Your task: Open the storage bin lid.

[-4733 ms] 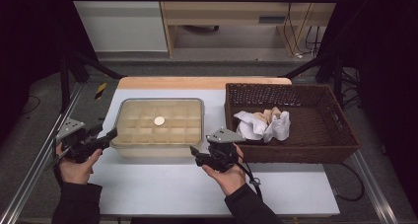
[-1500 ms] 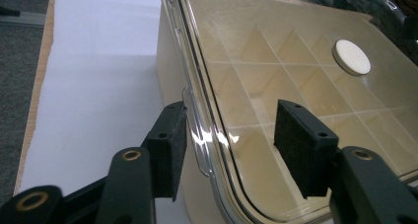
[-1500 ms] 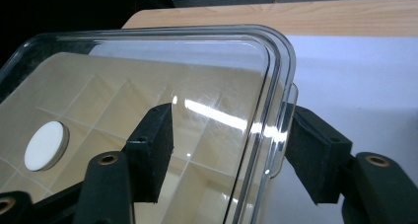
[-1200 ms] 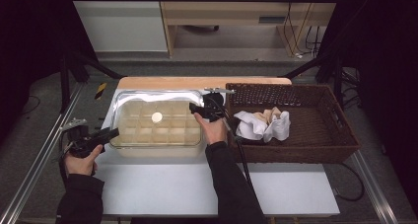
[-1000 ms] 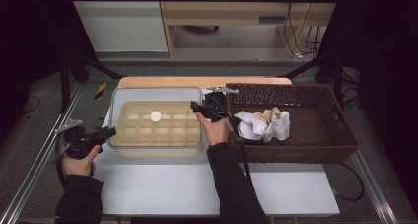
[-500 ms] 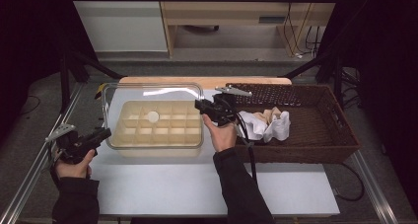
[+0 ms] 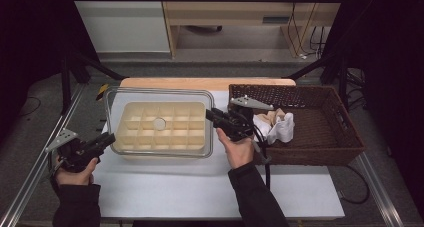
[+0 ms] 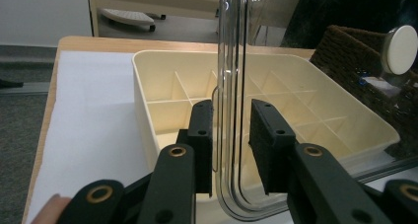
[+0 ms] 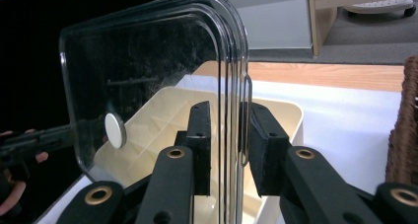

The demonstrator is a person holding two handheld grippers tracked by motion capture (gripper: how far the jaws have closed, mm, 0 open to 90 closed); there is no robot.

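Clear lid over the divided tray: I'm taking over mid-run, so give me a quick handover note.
Left gripper: jaws have just been closing, now clamped on the left edge of the clear lid.
Right gripper: also just closing, clamped on the lid's right edge.
Cream divided tray sits on the white table; wicker basket with white cloths is at its right.
Done: lid gripped on both sides and raised off the tray.
Left: probably carry the lid aside and set it down.

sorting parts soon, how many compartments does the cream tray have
15, in three rows of five inside the cream tray, seen through the clear lid held above it. The lid's round knob overlaps one middle cell.
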